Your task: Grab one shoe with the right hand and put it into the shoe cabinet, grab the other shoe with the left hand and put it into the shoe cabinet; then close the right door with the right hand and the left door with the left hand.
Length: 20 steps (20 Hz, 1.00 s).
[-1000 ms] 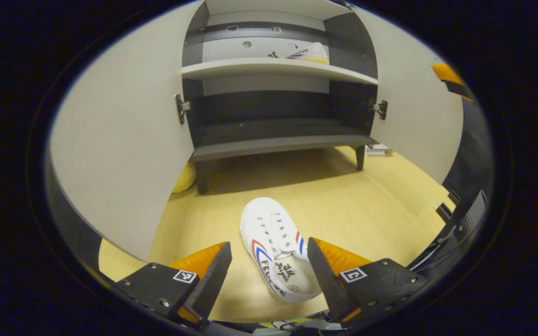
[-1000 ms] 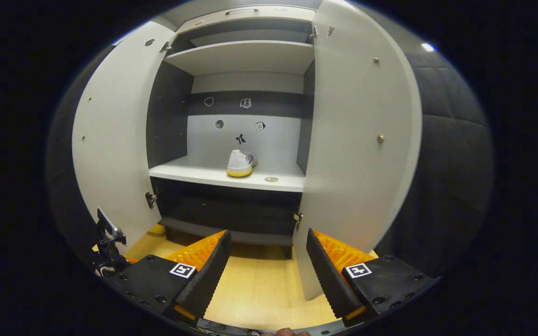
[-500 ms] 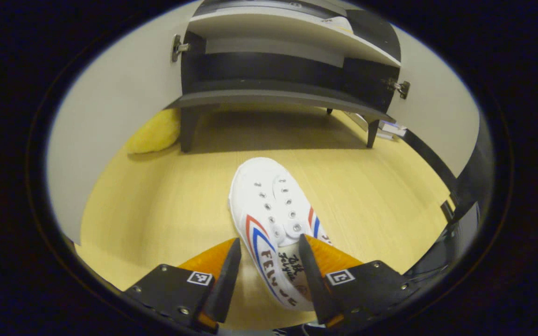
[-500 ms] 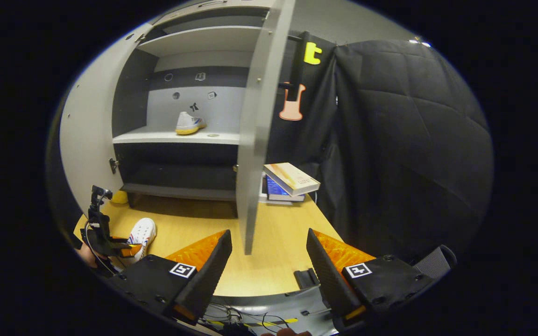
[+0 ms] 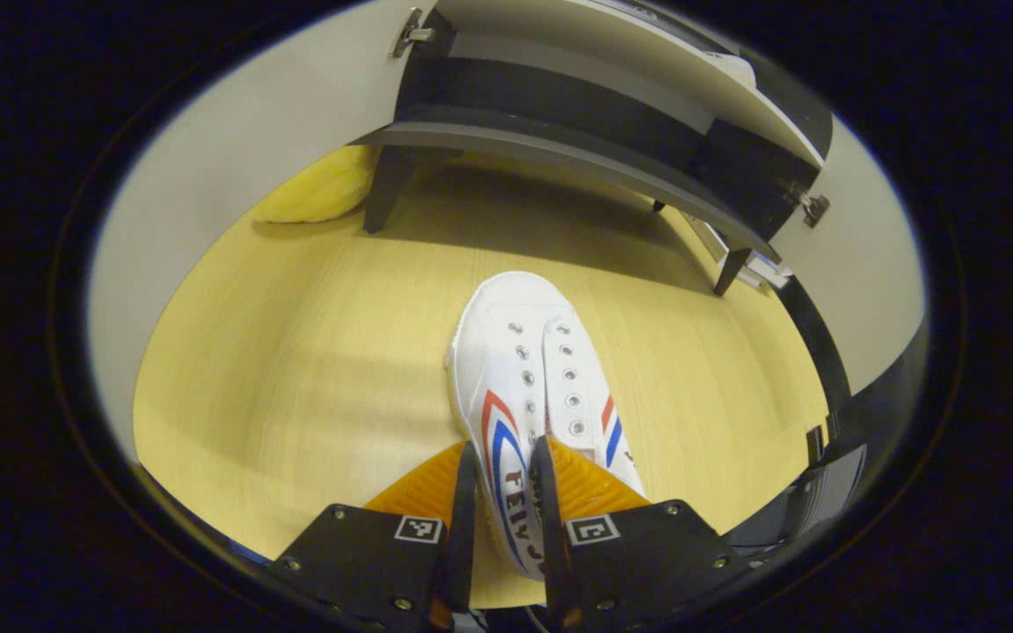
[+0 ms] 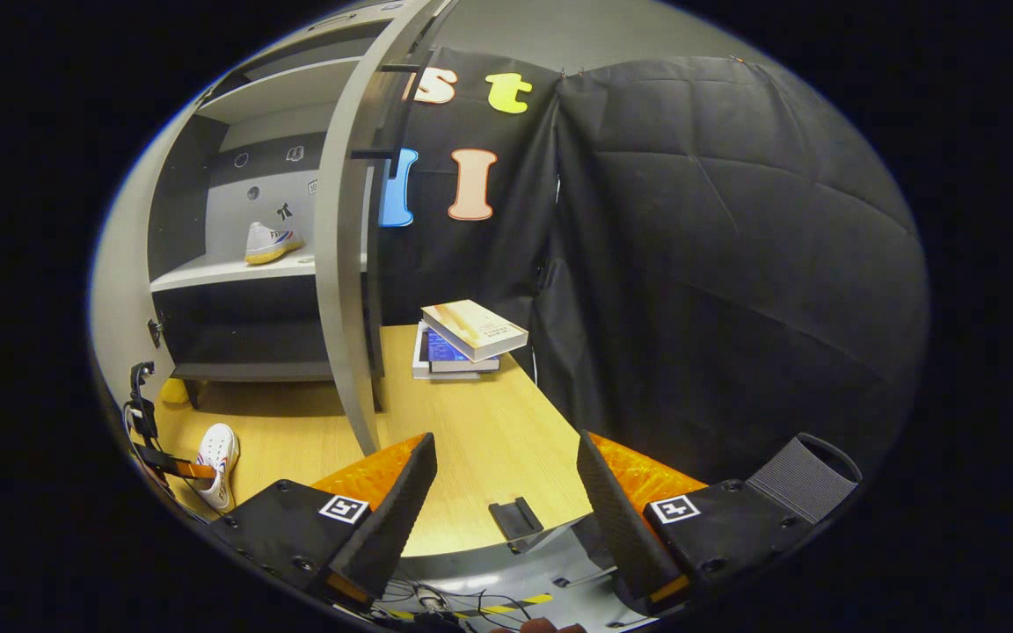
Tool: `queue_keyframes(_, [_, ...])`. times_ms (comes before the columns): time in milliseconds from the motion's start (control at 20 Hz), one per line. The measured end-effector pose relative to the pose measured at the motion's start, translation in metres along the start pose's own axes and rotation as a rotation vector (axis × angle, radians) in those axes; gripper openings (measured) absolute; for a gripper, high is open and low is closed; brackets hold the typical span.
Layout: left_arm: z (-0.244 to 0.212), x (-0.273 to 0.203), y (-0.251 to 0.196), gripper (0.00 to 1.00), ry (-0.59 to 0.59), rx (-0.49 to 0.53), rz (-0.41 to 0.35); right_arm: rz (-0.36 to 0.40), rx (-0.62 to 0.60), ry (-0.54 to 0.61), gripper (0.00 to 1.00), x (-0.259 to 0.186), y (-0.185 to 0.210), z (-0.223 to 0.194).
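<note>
Left gripper (image 5: 502, 501) at 6 o'clock in left gripper view, fingers closed in on one side wall of the white canvas sneaker (image 5: 531, 413), one finger outside, one seemingly inside the opening; looks clamped on the collar. Sneaker flat on the wooden floor (image 5: 295, 369), toe toward 12 o'clock and the shoe cabinet (image 5: 577, 149), well short of it. Other sneaker (image 6: 269, 243) already on the middle shelf at 10 o'clock in right gripper view. Right gripper (image 6: 505, 501) at 6 o'clock there, fingers wide apart, holding nothing, aimed past the right door (image 6: 344, 264) toward the book stack (image 6: 467, 338).

Risks: thin one-sided grip on soft canvas, so likely sag or twist on lifting, toe dropping; possible slip out of the pinch; drooping toe catching the bottom shelf edge (image 5: 559, 154) on entry; open left door (image 5: 234, 149) at 10 o'clock close by, liable to be bumped on the swing in; yellow soft thing (image 5: 317, 186) by the cabinet leg, minor snag only.
</note>
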<state>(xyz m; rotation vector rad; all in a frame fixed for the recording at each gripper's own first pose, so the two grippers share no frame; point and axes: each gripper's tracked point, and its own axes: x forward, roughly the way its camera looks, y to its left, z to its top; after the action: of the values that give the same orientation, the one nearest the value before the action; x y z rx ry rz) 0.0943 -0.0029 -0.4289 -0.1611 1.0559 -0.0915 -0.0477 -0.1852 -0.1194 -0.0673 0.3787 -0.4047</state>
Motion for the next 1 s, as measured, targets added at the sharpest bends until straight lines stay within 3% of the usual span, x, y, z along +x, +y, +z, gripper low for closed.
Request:
queue_keyframes(50, [0.002, -0.003, 0.003, 0.35, -0.010, 0.002, 0.014, -0.002, 0.006, -0.004, 1.00, 0.002, -0.001, 0.000])
queue_keyframes(100, [0.000, 0.003, 0.000, 0.23, 0.004, 0.008, 0.021, -0.003, 0.015, -0.007, 1.00, 0.002, -0.001, 0.001])
queue_keyframes(150, [0.002, 0.000, 0.005, 0.23, 0.007, 0.033, 0.047, -0.005, 0.022, -0.011, 1.00, 0.004, -0.002, 0.001])
queue_keyframes(250, [0.004, -0.002, 0.002, 0.08, 0.016, 0.029, 0.076, -0.012, 0.033, -0.020, 0.98, 0.006, -0.004, 0.002])
queue_keyframes(350, [0.008, -0.003, 0.004, 0.08, -0.005, 0.039, 0.107, -0.025, 0.043, -0.035, 0.98, 0.010, -0.007, 0.005])
queue_keyframes(400, [0.011, -0.004, 0.002, 0.02, -0.006, 0.037, 0.111, -0.031, 0.051, -0.042, 1.00, 0.015, -0.010, 0.008])
queue_keyframes(650, [0.033, -0.015, 0.001, 0.00, -0.027, 0.043, 0.086, -0.074, 0.093, -0.067, 0.98, 0.035, -0.041, 0.018])
queue_keyframes(1000, [0.052, -0.033, 0.005, 0.01, -0.207, 0.074, 0.035, -0.108, 0.095, -0.110, 0.98, 0.077, -0.069, 0.031])
